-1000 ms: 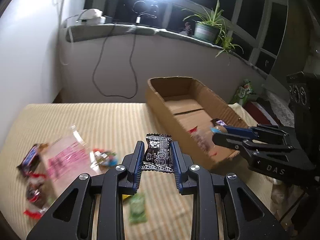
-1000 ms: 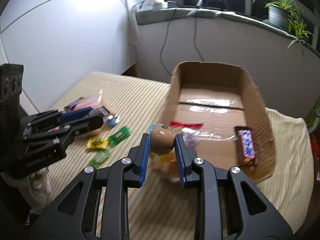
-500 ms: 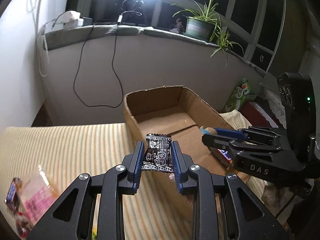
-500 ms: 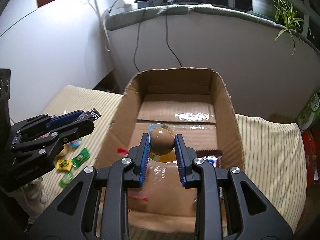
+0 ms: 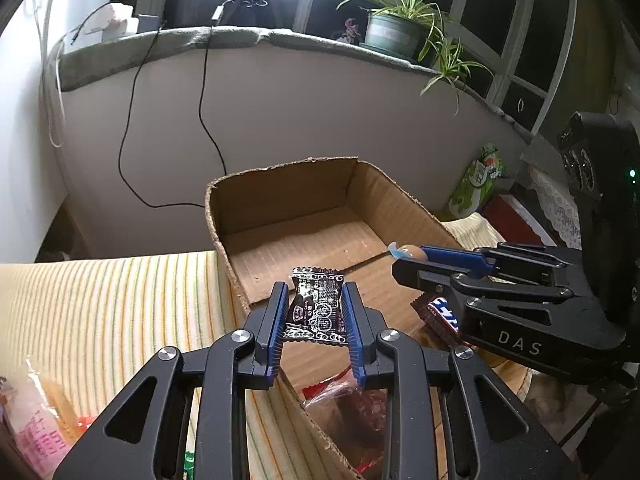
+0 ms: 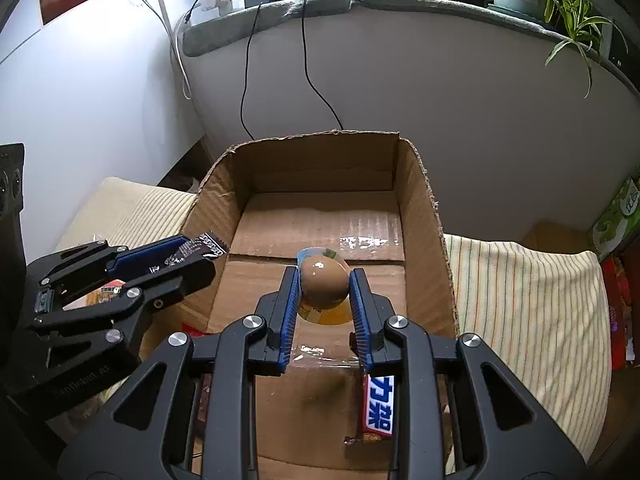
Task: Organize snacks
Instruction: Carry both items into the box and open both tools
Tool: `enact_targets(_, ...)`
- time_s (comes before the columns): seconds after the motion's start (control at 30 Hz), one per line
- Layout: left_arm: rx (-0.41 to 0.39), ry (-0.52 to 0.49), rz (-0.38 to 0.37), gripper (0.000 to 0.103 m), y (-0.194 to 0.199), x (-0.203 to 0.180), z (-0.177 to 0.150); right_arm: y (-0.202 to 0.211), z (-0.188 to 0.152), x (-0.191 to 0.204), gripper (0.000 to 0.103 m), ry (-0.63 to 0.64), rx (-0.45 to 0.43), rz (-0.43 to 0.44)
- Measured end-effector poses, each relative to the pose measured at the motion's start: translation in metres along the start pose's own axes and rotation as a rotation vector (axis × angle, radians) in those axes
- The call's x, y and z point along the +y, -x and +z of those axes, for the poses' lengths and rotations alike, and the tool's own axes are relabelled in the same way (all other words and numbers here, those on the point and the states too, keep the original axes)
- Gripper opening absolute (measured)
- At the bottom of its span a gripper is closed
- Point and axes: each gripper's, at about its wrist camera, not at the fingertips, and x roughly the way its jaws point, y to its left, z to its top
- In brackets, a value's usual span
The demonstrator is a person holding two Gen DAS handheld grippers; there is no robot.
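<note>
Left wrist view: left gripper (image 5: 316, 312) clamped on a black printed sachet (image 5: 316, 310), held above the near-left wall of the cardboard box (image 5: 404, 208). Right gripper (image 5: 404, 256) enters from the right over the box, pinching a brown egg-shaped snack (image 5: 410, 251). Inside the box: a bar with a blue-and-white label (image 5: 442, 312) and a red-edged clear pack (image 5: 348, 396). On the striped cloth (image 5: 120, 300), lower left, a pink-printed clear bag (image 5: 36, 420) not yet boxed

Right wrist view: right gripper (image 6: 324, 292) closed on the brown egg-shaped snack (image 6: 323, 278), a round yellowish part of its wrapping showing beneath it, over the middle of the cardboard box (image 6: 424, 220). Blue-and-white bar (image 6: 378, 404) lies on the box floor near the front. Left gripper (image 6: 200, 256) at the left wall with the sachet (image 6: 200, 246) between its pads

Progress, judged: at least two items boxed, two more carried over the box and unreleased, some left on the cloth. Roughly mid-task

Unclear: loose snacks left of the box mostly cut off by the frame edge or masked by the left gripper; count unknown. Red scrap at the box's near-left corner is unidentifiable. Box's front end hidden behind gripper bodies in both views
</note>
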Motion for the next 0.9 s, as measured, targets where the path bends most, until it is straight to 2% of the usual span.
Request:
enact_targets(0.73,-0.004,0.004,0.012,0.028,0.003,-0.001,0.001,0.0,-0.001,-0.003,0.028,-0.005,0.01,-0.032)
enact_targets(0.83,-0.011,0.003,0.015,0.029,0.008,-0.002,0.001,0.003,-0.001,-0.002,0.034,-0.006,0.008,-0.038)
enact_targets(0.9,-0.018,0.006,0.016,0.032,0.012,-0.001,0.0,0.006,-0.002,-0.001,0.042,-0.005,0.003,-0.043)
